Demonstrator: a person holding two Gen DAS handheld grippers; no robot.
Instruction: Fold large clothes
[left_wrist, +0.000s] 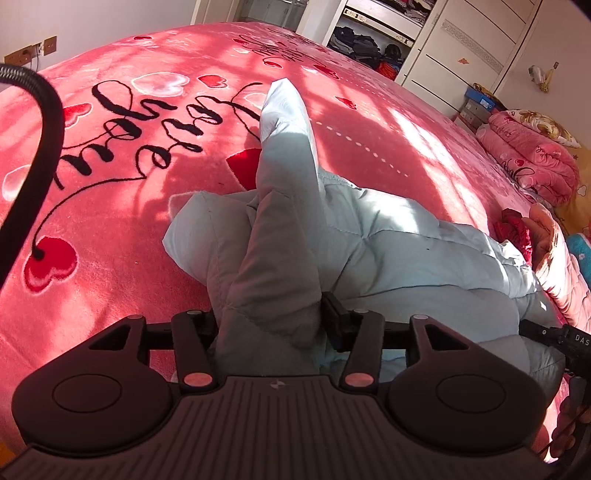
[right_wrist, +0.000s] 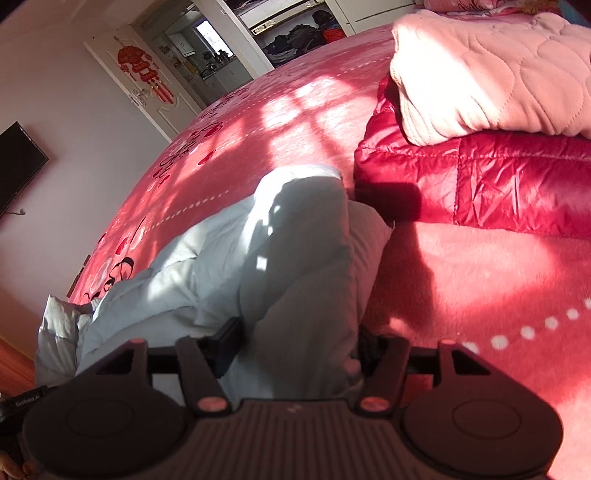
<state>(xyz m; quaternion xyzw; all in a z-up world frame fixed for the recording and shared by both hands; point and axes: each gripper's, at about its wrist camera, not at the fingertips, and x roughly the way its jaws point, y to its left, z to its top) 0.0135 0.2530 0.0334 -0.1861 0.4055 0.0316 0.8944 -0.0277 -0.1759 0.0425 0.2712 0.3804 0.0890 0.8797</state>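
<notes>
A pale blue padded jacket (left_wrist: 388, 251) lies crumpled on the pink bed blanket (left_wrist: 129, 229). My left gripper (left_wrist: 271, 317) is shut on a thick fold of the jacket, and a sleeve (left_wrist: 284, 122) stretches away from it across the bed. In the right wrist view the same jacket (right_wrist: 177, 280) lies to the left. My right gripper (right_wrist: 299, 343) is shut on another bulky fold of it (right_wrist: 310, 236). The fingertips of both grippers are hidden by the fabric.
A folded shiny red jacket (right_wrist: 498, 184) with a folded pink quilted garment (right_wrist: 491, 70) on top sits just right of the blue jacket. A pink duvet (left_wrist: 532, 155) lies at the bed's far right. A black cable (left_wrist: 40, 122) hangs at left. Wardrobes (left_wrist: 461, 48) stand behind the bed.
</notes>
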